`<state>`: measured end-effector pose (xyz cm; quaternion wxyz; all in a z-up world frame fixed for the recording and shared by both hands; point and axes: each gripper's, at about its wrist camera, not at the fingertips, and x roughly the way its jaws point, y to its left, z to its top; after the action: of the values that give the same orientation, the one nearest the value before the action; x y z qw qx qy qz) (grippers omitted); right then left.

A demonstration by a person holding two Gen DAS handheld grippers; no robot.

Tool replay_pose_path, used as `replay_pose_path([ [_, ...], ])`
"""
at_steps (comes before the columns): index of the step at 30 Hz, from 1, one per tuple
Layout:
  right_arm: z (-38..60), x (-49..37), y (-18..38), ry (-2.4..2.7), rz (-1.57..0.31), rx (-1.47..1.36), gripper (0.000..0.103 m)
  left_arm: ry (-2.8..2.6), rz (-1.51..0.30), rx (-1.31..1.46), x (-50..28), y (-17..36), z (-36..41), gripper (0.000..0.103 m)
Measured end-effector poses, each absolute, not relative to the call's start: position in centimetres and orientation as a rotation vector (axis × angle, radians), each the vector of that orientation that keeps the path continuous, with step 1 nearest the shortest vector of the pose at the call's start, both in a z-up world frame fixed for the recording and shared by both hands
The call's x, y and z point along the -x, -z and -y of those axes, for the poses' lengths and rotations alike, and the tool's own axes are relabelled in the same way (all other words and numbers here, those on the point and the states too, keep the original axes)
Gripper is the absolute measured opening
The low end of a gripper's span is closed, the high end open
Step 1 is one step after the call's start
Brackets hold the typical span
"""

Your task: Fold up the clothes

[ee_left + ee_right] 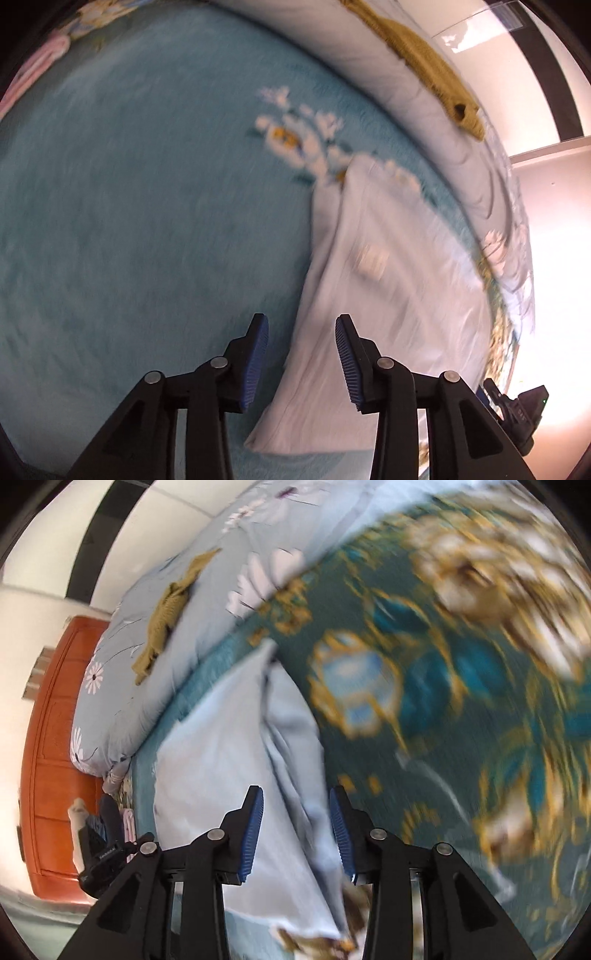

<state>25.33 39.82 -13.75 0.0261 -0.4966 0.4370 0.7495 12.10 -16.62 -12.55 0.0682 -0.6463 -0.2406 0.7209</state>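
A pale blue garment (388, 295), folded into a long strip, lies on a teal blanket (129, 221) with white flowers. My left gripper (301, 321) hovers over the strip's left edge near its close end, open, with nothing pinched between the blue pads. In the right wrist view the same garment (221, 757) runs away from me beside a dark teal and gold patterned spread (461, 701). My right gripper (296, 794) is open above the garment's creased right edge. The cloth lies below the pads and is not pressed. Both views are blurred.
A rolled pale blue floral quilt (122, 701) lies along the far side, with an olive knitted garment (166, 609) on top of it. The olive garment (424, 62) also shows in the left wrist view. An orange-brown wooden panel (55, 738) stands beyond the bed.
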Motion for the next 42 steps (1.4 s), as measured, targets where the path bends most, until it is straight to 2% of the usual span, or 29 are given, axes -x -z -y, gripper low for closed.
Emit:
replay_pose_path([
  [2,-39.2,-27.6,14.6,-2.259,-1.426,1.533,0.039,-2.145,0.693,1.992,-13.0,12.8,16.4,0.042],
  [5,-38.3,-29.9,15.3,-2.201,-1.430,1.544,0.039,-2.113,0.619,2.025,-13.6,12.6,15.5,0.047],
  [13,-37.1,-32.1,16.8,-2.059,-1.683,1.429,0.039,-1.999,0.510,2.097,-14.8,12.9,13.8,0.049],
  [19,-36.5,-32.5,17.0,-2.023,-1.754,1.321,0.039,-1.976,0.544,2.087,-15.4,12.5,13.9,0.047],
  [20,-36.4,-32.5,17.0,-2.013,-1.759,1.305,0.039,-1.976,0.551,2.086,-15.4,12.4,14.0,0.047],
  [21,-36.3,-32.6,16.9,-2.007,-1.758,1.286,0.038,-1.978,0.556,2.085,-15.5,12.3,14.1,0.041],
  [22,-36.3,-32.6,16.8,-2.001,-1.757,1.271,0.033,-1.984,0.558,2.088,-15.6,12.2,14.3,0.031],
  [23,-36.2,-32.6,16.8,-1.993,-1.751,1.266,0.020,-1.990,0.563,2.092,-15.6,12.1,14.5,0.027],
  [25,-36.0,-32.6,16.7,-1.983,-1.757,1.261,0.011,-1.986,0.586,2.087,-15.8,11.9,14.7,0.010],
  [29,-35.4,-31.8,15.4,-2.006,-1.648,1.333,0.005,-1.980,0.562,2.112,-16.4,11.2,14.7,0.007],
  [35,-35.6,-32.7,14.1,-2.026,-1.542,1.405,0.004,-1.995,0.469,2.188,-17.4,10.8,14.3,0.007],
  [38,-35.4,-33.0,15.3,-1.998,-1.580,1.402,0.004,-2.026,0.431,2.162,-17.4,10.2,13.9,0.007],
  [42,-35.3,-33.3,15.6,-2.010,-1.597,1.389,0.004,-2.089,0.481,2.112,-17.3,8.7,14.6,0.011],
])
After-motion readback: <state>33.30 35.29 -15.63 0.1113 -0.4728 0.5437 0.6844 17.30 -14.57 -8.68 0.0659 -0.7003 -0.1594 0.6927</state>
